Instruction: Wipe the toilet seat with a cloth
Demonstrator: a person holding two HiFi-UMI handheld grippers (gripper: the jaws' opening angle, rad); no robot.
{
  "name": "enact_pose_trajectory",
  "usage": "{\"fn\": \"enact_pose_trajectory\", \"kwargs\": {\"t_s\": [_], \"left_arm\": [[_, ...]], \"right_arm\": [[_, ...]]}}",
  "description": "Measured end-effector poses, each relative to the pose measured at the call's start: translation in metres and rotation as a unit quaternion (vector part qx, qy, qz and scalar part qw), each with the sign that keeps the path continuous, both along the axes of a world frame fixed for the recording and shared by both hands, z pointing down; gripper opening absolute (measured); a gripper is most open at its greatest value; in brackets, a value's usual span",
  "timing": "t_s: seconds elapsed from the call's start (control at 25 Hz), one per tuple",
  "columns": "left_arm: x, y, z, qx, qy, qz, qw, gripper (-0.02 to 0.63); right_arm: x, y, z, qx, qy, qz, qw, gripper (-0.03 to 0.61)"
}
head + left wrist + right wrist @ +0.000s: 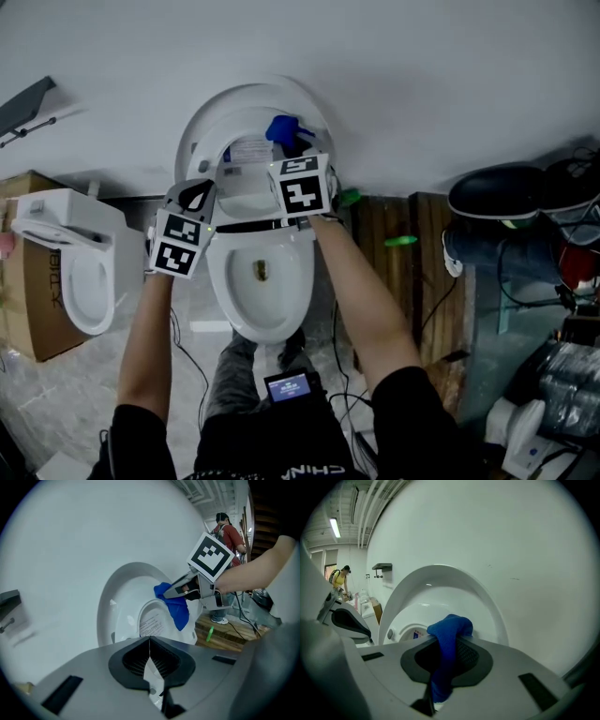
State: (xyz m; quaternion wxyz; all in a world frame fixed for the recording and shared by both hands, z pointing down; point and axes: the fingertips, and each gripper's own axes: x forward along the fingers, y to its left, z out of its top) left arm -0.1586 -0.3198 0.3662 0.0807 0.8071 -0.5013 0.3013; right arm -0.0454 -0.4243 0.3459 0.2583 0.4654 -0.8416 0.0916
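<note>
Gripping the blue cloth [449, 631] in the right gripper [440, 667], pads pressed into its bunched middle, a tail hanging below. On the left gripper [150, 660], jaws closed flat together with nothing between them.

Up near the top right of the raised toilet seat [214, 141] with the cloth, the seat itself tipped back against the lid [253, 98]. Cannot tell whether cloth and seat are touching or just apart.

Probably early in the wipe or mid-stroke. No wet streak, foam or dirt to mark which part is done, so most of the ring best treated as left to do. Bowl rim [220, 281] bare and white, the hole in the bottom of the bowl dark.

Smooth glossy porcelain all over, likely slippery under a dry cloth. Plain white wall behind, pale floor below. A 2nd toilet [80, 272] at the left beside a cardboard box [33, 309], wooden boards [389, 220] at the right, loose cables across the floor. 2 other people far off in the gripper views.
</note>
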Motion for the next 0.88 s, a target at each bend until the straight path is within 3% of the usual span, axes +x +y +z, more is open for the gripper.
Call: {"fn": "enact_pose_trajectory", "kwargs": {"t_s": [0.44,0.64,0.88], "left_arm": [[-0.042,-0.002,-0.021,0.011,-0.004,-0.016,0.9998,0.012],[-0.046,-0.005,-0.024,0.014,-0.006,-0.010,0.9998,0.012],[-0.026,-0.013,-0.023,0.001,-0.012,0.006,0.9999,0.014]], "right_arm": [[-0.074,0.008,-0.020,0.012,0.003,-0.063,0.998,0.051],[-0.076,0.013,-0.019,0.005,-0.004,-0.074,0.997,0.051],[-0.058,0.017,-0.035,0.012,-0.015,-0.067,0.998,0.051]]}}
